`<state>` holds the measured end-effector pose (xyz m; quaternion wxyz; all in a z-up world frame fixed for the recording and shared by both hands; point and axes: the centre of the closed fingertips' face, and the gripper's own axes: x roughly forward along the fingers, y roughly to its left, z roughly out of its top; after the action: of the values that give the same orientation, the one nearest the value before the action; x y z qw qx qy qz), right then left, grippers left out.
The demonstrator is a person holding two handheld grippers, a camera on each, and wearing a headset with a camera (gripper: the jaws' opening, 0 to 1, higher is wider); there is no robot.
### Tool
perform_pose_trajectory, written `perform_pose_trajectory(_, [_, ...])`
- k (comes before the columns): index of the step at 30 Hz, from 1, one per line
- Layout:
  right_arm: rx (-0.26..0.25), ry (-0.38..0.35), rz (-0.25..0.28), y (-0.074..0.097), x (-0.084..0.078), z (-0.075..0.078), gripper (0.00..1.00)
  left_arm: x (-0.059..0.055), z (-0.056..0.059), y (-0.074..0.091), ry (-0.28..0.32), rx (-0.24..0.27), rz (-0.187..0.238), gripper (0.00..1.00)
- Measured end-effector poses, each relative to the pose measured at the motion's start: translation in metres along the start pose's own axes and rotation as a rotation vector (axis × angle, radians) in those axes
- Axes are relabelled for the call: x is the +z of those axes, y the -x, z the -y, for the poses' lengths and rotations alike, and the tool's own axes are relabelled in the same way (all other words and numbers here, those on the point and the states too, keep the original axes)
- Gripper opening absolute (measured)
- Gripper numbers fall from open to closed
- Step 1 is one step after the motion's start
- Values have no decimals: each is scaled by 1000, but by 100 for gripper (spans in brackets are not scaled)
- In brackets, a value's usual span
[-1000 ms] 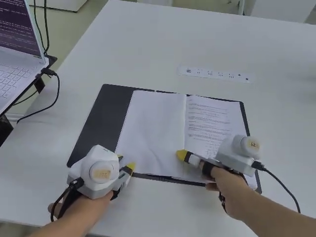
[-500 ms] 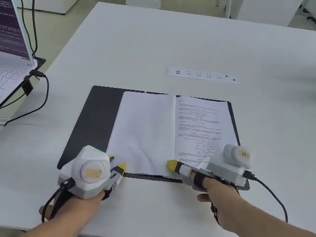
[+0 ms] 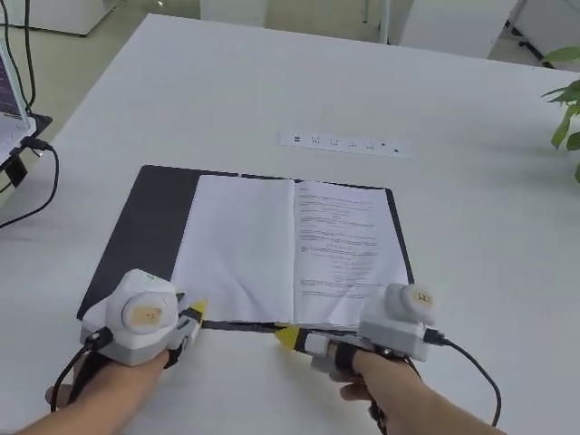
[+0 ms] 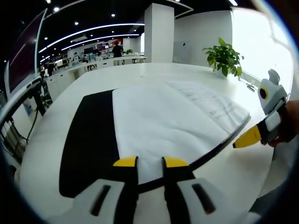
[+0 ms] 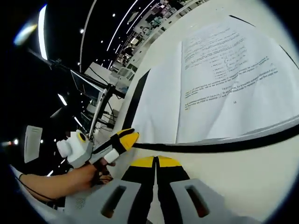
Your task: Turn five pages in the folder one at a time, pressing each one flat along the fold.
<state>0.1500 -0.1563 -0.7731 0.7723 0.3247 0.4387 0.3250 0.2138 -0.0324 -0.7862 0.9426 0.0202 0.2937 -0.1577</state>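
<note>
Jaws meet on the right gripper [image 3: 287, 337], gape slightly on the left gripper [image 3: 194, 312]. Best lift one printed page [image 3: 349, 254] from its five o'clock corner

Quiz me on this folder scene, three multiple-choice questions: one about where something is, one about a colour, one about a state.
1. Where does the power strip lie?
A. on the table, beyond the far edge of the folder
B. on the printed page
C. between the two grippers

2. What colour is the folder's cover?
A. red
B. black
C. blue

3. How do the jaws of the right gripper stand?
A. shut, with nothing between them
B. wide open
C. shut on a page

Answers:
1 A, since the head view shows the strip on bare table past the folder's far edge.
2 B, since black cover shows to the left of the blank page.
3 A, since the right gripper view shows its yellow tips touching over the table, just short of the folder's near edge.
</note>
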Motion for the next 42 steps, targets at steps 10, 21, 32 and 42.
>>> perform_pose_trajectory(10, [66, 123, 117, 51, 10, -59, 0, 21, 5, 24, 160, -33, -15, 20])
perform_pose_trajectory(21, [-98, 358, 260, 124, 31, -57, 5, 37, 22, 88, 246, -118, -35, 33])
perform_pose_trajectory(32, [-242, 485, 349, 168, 51, -38, 23, 40, 23, 132, 150, -62, 5, 45])
perform_pose_trajectory(42, [-301, 530, 357, 192, 54, -18, 37, 54, 17, 160, 82, -25, 66, 53])
